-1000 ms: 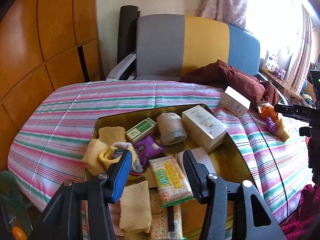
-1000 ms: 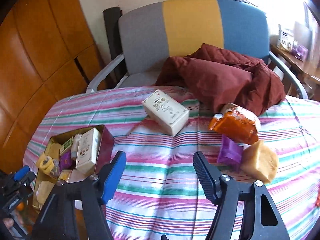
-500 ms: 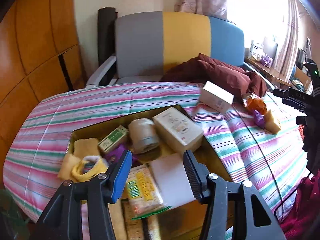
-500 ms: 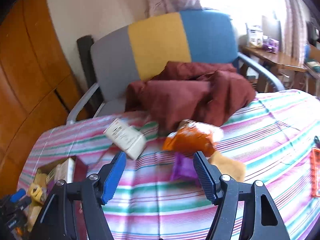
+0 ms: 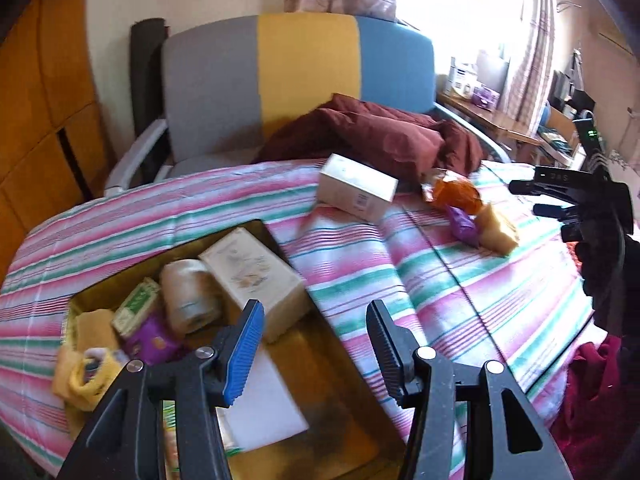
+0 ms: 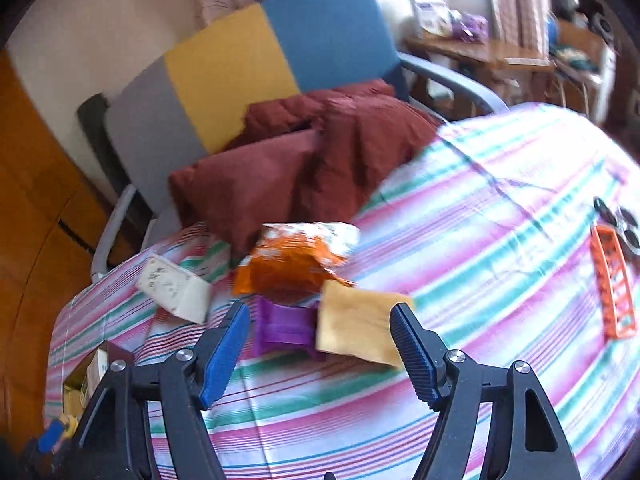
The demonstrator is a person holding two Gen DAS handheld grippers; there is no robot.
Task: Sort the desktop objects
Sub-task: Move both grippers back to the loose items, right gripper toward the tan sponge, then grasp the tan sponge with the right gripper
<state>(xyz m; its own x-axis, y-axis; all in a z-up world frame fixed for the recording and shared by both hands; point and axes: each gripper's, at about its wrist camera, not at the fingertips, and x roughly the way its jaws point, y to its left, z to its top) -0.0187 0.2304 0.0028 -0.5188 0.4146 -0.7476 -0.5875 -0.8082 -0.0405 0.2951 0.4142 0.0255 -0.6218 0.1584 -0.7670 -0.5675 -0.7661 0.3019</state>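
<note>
Purple packet (image 6: 286, 330) and tan sponge (image 6: 358, 326) touch; your right hand-held gripper (image 6: 320, 354), wide open and empty, risks grabbing both

A striped woven cloth (image 6: 472, 216) in pink, green and white covers the desk, where a crinkled, glossy orange foil packet (image 6: 290, 260) lies beside a matt yellow sponge (image 6: 360, 322) and smooth purple plastic piece (image 6: 285, 329). Matt printed cardboard boxes (image 5: 356, 192) sit near a gold-sheened tray (image 5: 340, 364), with ribbed plastic pads on the black tongs (image 6: 318, 356)
</note>
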